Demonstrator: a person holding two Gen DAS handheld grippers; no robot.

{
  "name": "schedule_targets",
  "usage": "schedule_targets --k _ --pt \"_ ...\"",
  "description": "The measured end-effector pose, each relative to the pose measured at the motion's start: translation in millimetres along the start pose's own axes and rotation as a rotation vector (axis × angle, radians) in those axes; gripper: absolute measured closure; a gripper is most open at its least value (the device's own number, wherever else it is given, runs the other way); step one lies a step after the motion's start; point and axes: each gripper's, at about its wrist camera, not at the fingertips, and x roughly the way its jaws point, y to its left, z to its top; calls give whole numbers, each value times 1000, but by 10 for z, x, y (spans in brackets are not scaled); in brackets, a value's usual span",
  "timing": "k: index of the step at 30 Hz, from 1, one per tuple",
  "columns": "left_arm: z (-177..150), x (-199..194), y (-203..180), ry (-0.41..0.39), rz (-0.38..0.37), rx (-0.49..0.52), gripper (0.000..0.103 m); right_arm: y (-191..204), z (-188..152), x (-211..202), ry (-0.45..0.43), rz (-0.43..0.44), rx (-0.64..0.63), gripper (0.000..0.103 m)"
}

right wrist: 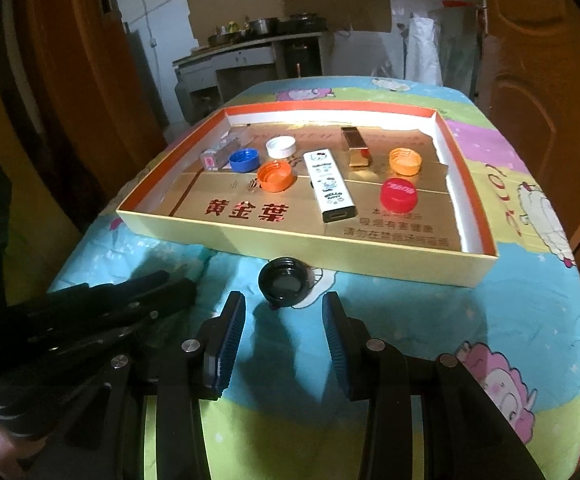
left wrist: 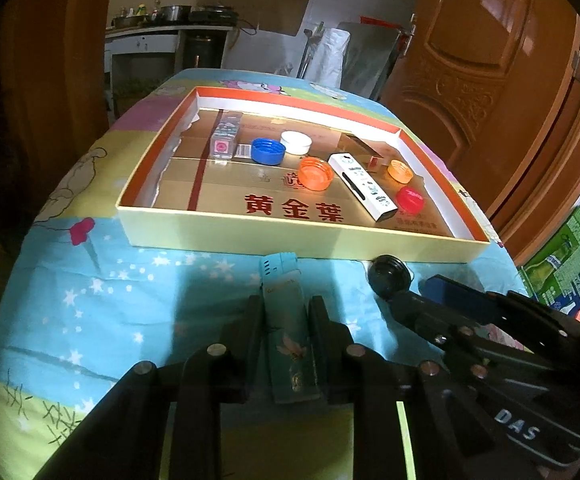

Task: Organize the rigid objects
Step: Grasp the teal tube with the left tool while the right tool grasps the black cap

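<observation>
Teal lighter [left wrist: 286,320] pinched between the jaws of the left gripper [left wrist: 284,320], lying lengthwise along them, nozzle end pointing at the near wall of the shallow cardboard tray [left wrist: 290,236] and just short of it. It looks low over the cartoon-print cloth [left wrist: 110,300] on the worktop; whether it touches the cloth cannot be told.

Right gripper [right wrist: 284,316] jaws spread, blue ribbed pads [right wrist: 232,344] facing each other, nothing between them. Just beyond its fingertips, on the cloth and close against the tray's near wall, sits a black round cap [right wrist: 286,282] with a glassy centre. In the left wrist view the right gripper reaches in from the right, its tip beside this cap.

Inside the tray, on gold printed card:
- clear small box [left wrist: 224,142], far left
- blue bottle cap [left wrist: 268,151], touching or almost touching the clear box
- white cap [left wrist: 296,142] behind it
- orange cap [left wrist: 316,173], open side up, near centre
- white cartoon-print stick [right wrist: 330,186], lying lengthwise, right of the orange cap
- gold rectangular case [right wrist: 355,146], far side
- second orange cap [right wrist: 405,161] and red cap [right wrist: 399,194], right side, apart from each other

The tray's near wall stands between both grippers and the contents. Wooden door [left wrist: 490,60] at right.
</observation>
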Motion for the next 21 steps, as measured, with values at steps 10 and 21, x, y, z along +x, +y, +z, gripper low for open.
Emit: schedule_targets --k 10,21 --pt "-9 -56 92 -7 22 -6 79 83 83 215 30 -3 -28 62" --pt "-13 -73 113 -13 25 -9 79 124 116 284 43 -36 -53 73"
